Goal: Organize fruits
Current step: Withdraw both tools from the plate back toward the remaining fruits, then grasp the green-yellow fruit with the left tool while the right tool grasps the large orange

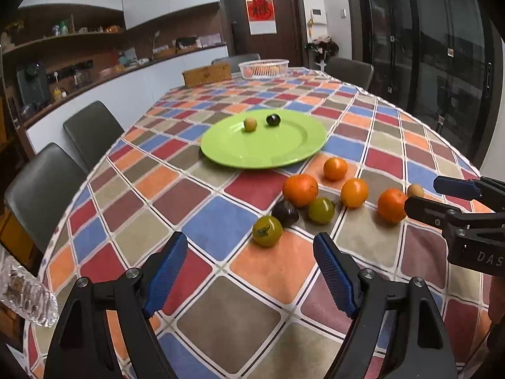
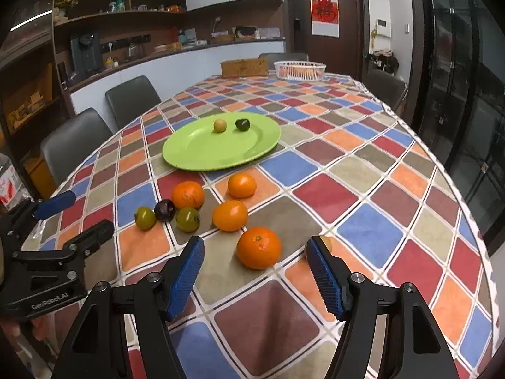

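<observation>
A green plate holds a small yellow fruit and a dark fruit. In front of it on the checked tablecloth lie several oranges, nearest, two green fruits, a dark purple fruit and a small tan fruit, partly hidden behind my right finger in the right wrist view. My left gripper is open and empty just short of the near green fruit. My right gripper is open around the nearest orange without touching it.
A white basket and a wooden box stand at the table's far end. Grey chairs line the left side. A clear plastic bottle sits at the near left edge.
</observation>
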Available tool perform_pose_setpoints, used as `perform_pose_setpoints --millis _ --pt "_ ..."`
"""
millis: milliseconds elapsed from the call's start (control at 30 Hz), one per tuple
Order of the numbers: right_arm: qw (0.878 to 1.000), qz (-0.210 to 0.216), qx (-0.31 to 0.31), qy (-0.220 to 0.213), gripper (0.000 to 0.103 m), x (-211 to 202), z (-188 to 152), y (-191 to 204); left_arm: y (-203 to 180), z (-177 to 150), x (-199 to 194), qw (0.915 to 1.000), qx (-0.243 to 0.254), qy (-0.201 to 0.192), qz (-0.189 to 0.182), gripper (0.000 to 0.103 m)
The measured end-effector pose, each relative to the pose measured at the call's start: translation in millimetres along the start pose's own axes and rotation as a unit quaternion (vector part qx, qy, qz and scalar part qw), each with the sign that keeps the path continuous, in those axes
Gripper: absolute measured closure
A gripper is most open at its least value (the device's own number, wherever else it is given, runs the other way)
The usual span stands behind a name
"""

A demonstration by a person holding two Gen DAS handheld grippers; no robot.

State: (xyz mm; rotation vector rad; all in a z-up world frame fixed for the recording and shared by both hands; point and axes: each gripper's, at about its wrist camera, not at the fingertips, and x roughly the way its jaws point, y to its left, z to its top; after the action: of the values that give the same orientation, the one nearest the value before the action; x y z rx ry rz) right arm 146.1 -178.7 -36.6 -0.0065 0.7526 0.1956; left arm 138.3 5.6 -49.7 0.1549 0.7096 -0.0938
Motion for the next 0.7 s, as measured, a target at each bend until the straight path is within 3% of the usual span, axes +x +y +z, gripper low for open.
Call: perform_pose_setpoints --millis 233,433,700 --pt "1.000 0.007 0.011 0.028 0.036 21 -4 -4 -2 -2 23 0.9993 0.001 0.029 -0.023 0.031" --pt "0.999 0.013 0.019 0.043 0.042 32 -4 -6 -3 0 41 0.9978 -0.001 0.049 -0.044 0.037" --pt "0.998 0.020 0.029 0.060 0.051 46 -3 -7 0 5 53 0.9968 -0.008 0.058 -0.054 0.052"
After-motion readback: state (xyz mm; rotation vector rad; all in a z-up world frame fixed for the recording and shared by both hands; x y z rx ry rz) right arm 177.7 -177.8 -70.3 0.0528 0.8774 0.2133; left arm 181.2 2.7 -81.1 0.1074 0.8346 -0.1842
